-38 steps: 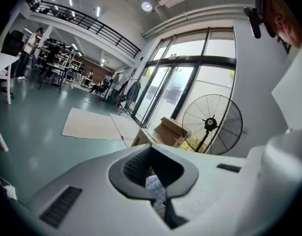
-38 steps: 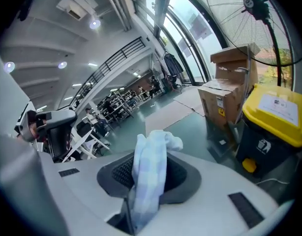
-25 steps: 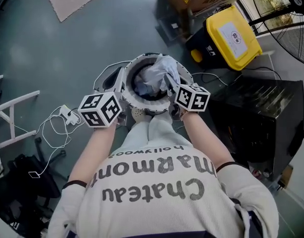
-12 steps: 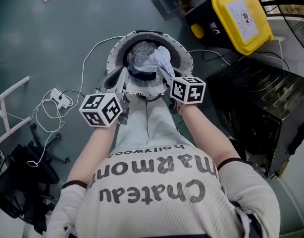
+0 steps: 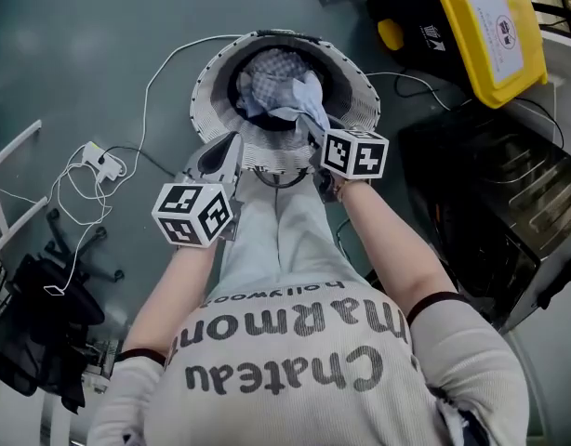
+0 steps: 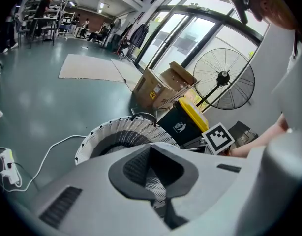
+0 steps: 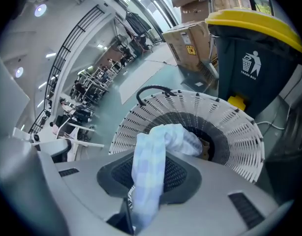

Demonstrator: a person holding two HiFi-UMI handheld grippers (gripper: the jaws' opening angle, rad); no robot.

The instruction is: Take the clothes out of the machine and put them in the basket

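Note:
A round white slatted basket (image 5: pixel 360 100) stands on the floor ahead of my knees, with a checked cloth (image 5: pixel 267 71) lying inside. My right gripper (image 5: pixel 319 136) is shut on a pale blue checked cloth (image 5: pixel 302 100) that drapes from its jaws over the near rim into the basket. In the right gripper view that cloth (image 7: pixel 150 171) runs up between the pads of the right gripper (image 7: pixel 151 154) toward the basket (image 7: pixel 229 132). My left gripper (image 5: pixel 222 156) hovers at the basket's near left rim, shut and empty; the left gripper (image 6: pixel 151 149) shows only basket (image 6: pixel 111 132) slats beyond its jaws.
A dark bin with a yellow lid (image 5: pixel 490 26) stands behind the basket on the right. A black machine (image 5: pixel 490 203) sits at my right. White cables and a power strip (image 5: pixel 99 161) trail on the floor at left. A pedestal fan (image 6: pixel 222 77) and cardboard boxes (image 6: pixel 161 87) stand farther off.
Both grippers have sunk toward the basket. The pale blue cloth has gone down with the right gripper and now hangs into the basket. The basket sits higher in the head view.

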